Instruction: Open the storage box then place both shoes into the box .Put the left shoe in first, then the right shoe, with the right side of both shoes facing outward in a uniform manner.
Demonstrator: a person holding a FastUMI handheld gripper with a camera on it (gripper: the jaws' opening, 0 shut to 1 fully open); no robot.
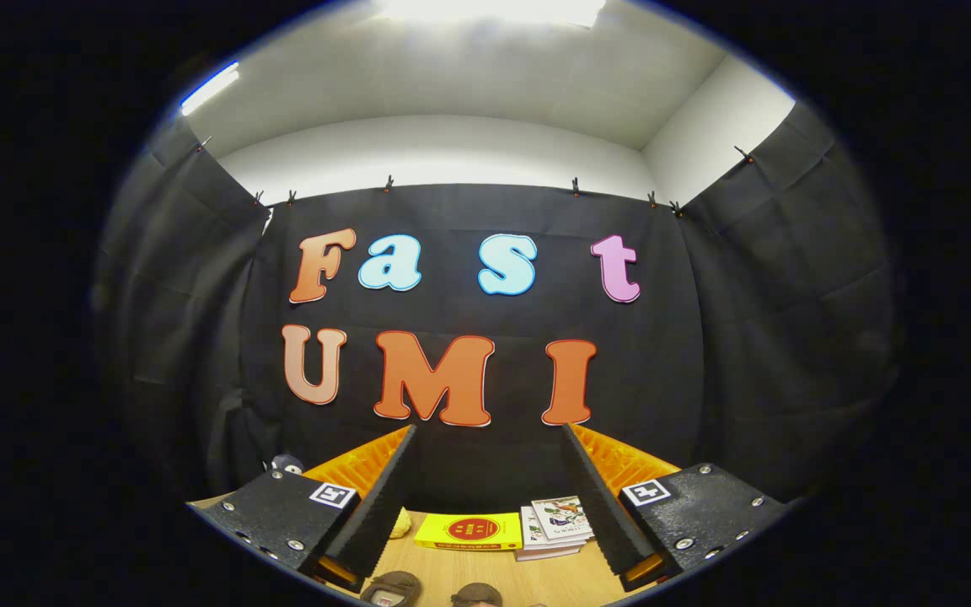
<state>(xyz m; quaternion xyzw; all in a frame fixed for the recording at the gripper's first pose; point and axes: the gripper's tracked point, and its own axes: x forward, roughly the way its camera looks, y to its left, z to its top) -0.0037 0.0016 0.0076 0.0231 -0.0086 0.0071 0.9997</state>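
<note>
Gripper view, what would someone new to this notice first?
The gripper stands out first, its two fingers spread wide apart with nothing between them. Beyond them, on the wooden table, a yellow book lies flat next to a small stack of booklets, against the booth's black cloth wall. Nearest the fingers, two brown rounded shapes, possibly the shoes, just peek in.

Black cloth (pixel 485 472) drapes the booth under white walls (pixel 435 152), a bright ceiling light (pixel 490 8), wooden table (pixel 553 577) below

Bright ceiling light (pixel 490 8) glaring overhead, dim black walls, sharp centre, strong fisheye bending at edges
</note>
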